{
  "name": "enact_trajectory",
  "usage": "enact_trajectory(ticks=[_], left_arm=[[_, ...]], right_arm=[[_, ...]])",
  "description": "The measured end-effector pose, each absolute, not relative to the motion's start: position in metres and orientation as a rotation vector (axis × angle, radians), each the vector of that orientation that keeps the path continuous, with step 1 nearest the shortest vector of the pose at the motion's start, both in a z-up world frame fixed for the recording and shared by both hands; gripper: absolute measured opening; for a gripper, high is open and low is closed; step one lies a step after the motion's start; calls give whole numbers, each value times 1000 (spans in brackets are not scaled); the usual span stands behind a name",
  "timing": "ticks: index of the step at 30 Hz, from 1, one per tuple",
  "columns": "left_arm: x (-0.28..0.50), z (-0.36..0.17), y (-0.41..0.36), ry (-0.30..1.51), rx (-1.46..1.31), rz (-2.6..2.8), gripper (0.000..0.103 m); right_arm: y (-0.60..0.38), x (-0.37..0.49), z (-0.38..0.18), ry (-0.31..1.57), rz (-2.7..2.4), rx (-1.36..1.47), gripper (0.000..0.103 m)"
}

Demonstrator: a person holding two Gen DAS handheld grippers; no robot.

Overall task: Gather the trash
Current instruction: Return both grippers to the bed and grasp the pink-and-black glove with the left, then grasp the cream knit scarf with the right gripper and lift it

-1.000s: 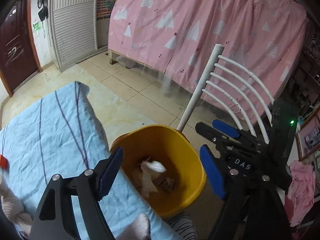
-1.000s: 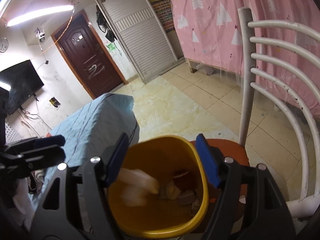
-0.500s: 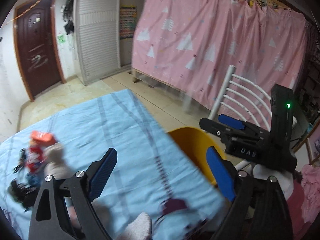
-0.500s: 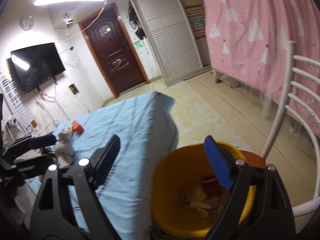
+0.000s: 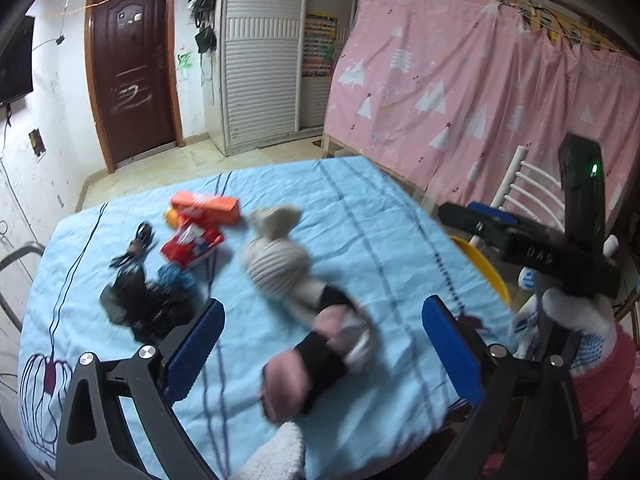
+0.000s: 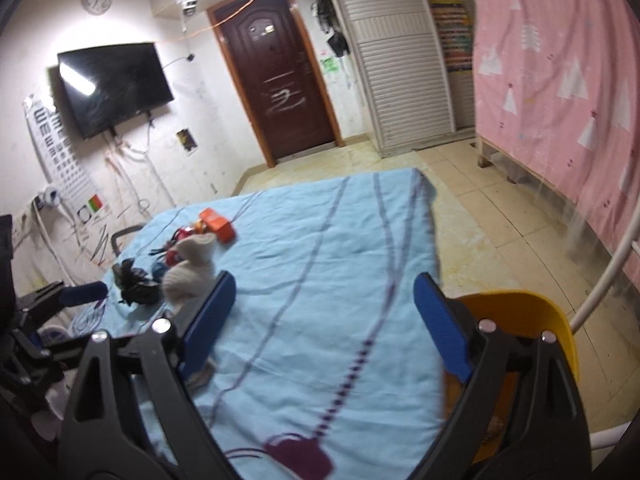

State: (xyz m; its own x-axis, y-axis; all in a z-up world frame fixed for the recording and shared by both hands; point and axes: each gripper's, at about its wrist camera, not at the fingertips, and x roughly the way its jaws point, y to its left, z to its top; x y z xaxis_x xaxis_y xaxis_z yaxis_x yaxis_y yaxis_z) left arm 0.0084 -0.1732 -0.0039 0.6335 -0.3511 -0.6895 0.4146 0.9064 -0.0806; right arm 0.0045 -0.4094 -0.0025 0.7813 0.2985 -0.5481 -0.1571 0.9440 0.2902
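Both grippers hover over a table under a light blue cloth (image 5: 380,240). My left gripper (image 5: 324,346) has its jaws opening with nothing between the pads; a pink and black sock (image 5: 316,356) lies on the cloth below it. Farther back lie a striped beige sock bundle (image 5: 276,260), a red packet (image 5: 192,244), an orange box (image 5: 206,208) and black cables (image 5: 136,300). My right gripper (image 6: 324,314) is also opening and holds nothing. The yellow bucket (image 6: 532,312) stands at the table's right edge, partly hidden behind the right finger, with scraps inside.
A white chair (image 5: 524,188) stands behind the bucket, in front of a pink curtain (image 5: 480,92). A gloved hand (image 5: 576,328) holds the right gripper (image 5: 472,214). The left gripper (image 6: 68,296) shows at the left edge. Tiled floor (image 6: 500,208) lies past the table.
Both views swung left from over the yellow bucket to the blue table. A pale piece dropped into the bucket. Both pairs of jaws spread wider.
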Motion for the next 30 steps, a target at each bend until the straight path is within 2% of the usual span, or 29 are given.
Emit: enact_trajectory(ticks=[14, 15, 17, 19, 20, 22, 30], left_arm=[[11, -52, -168, 833, 174, -525, 90], [13, -56, -167, 843, 170, -536, 85], [18, -63, -166, 875, 148, -585, 68], [18, -67, -166, 875, 152, -610, 39], [17, -68, -166, 873, 164, -613, 33], [15, -68, -163, 869, 161, -631, 30], [5, -62, -131, 843, 88, -623, 30]], right_arm=[[-350, 22, -1, 688, 340, 145, 91], [-348, 23, -1, 691, 342, 142, 91], [-341, 26, -2, 700, 349, 131, 91], [-335, 28, -3, 708, 354, 126, 92], [-333, 30, -3, 713, 358, 125, 92], [-327, 33, -4, 721, 365, 125, 92], [-292, 42, -7, 752, 407, 75, 92]])
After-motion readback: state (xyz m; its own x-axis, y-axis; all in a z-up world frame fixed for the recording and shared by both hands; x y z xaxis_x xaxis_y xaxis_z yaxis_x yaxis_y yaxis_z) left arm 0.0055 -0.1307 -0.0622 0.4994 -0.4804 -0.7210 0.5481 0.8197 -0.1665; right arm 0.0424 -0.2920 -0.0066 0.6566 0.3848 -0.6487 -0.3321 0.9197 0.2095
